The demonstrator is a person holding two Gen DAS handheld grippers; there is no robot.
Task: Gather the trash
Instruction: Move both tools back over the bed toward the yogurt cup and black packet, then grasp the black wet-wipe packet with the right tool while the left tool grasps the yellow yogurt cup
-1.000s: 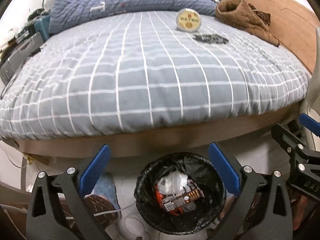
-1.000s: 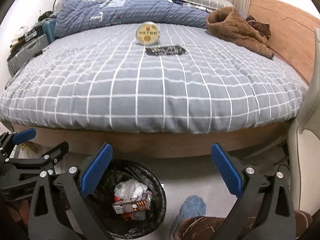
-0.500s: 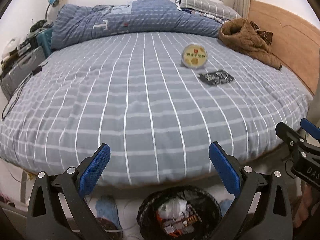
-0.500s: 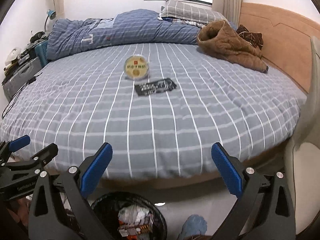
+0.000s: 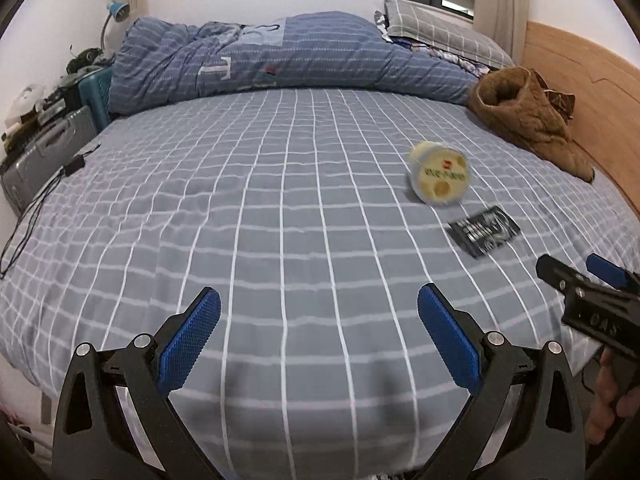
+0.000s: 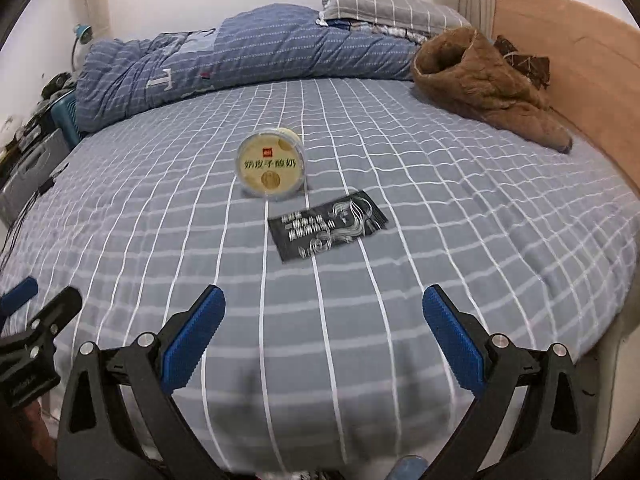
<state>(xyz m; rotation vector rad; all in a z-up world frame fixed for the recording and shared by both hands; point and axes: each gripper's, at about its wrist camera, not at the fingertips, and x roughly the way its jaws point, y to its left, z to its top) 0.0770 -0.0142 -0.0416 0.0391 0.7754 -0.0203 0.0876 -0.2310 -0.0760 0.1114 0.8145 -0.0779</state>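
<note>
Two hand-held grippers hover above the near edge of a bed, both with jaws spread wide and holding nothing. The left gripper (image 5: 319,336) points across bare bedding, its blue-padded fingers (image 5: 188,340) well apart; the right gripper (image 6: 324,334) hangs just beside it and shows at the right edge of the left wrist view, gripped by a person's hand (image 5: 608,404).

Ahead of the right gripper, on the grey checked bedsheet (image 6: 460,208), lies a flat black sachet (image 6: 327,230) with white print. Just beyond it, apart by a narrow strip of sheet, a round yellow yogurt tub (image 6: 272,170) lies on its side, printed lid facing the camera. From the left gripper both pieces sit off to the right.

Farther back, a rumpled blue quilt (image 6: 240,56) runs across the bed, a grey checked pillow (image 6: 384,6) behind it. A brown fleece garment (image 6: 484,80) is heaped beside the wooden headboard (image 6: 568,44).
</note>
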